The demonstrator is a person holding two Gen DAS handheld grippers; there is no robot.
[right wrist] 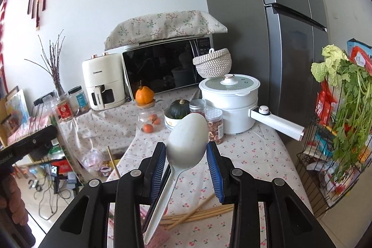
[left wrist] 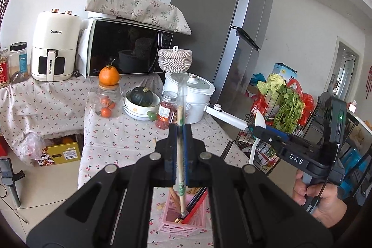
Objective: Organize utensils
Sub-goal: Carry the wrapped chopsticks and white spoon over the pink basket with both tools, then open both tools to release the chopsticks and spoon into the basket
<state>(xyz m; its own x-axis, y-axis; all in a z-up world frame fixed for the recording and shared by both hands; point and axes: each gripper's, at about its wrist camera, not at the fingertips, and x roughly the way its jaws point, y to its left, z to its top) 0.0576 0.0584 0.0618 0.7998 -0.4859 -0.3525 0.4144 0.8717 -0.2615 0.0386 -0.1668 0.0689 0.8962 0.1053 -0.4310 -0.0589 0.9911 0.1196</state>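
While your left gripper (left wrist: 180,131) clamped wrapped wooden chopsticks (left wrist: 181,122) above the pink slatted basket (left wrist: 172,223), your right gripper (right wrist: 186,155) pinched a white plastic spoon (right wrist: 187,141) by its bowl.

A home kitchen: a tall grey refrigerator (right wrist: 279,38) stands beside a table under a cherry-print cloth (right wrist: 244,155), which carries a microwave (right wrist: 162,69), an air fryer (right wrist: 102,83), an electric pot (right wrist: 232,104) and food jars (right wrist: 214,124).

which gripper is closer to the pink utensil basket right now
Left. The left gripper, shut on a chopstick, is directly above the pink basket, the chopstick's lower end inside it. The right gripper, holding a white spoon, is off to the basket's right.
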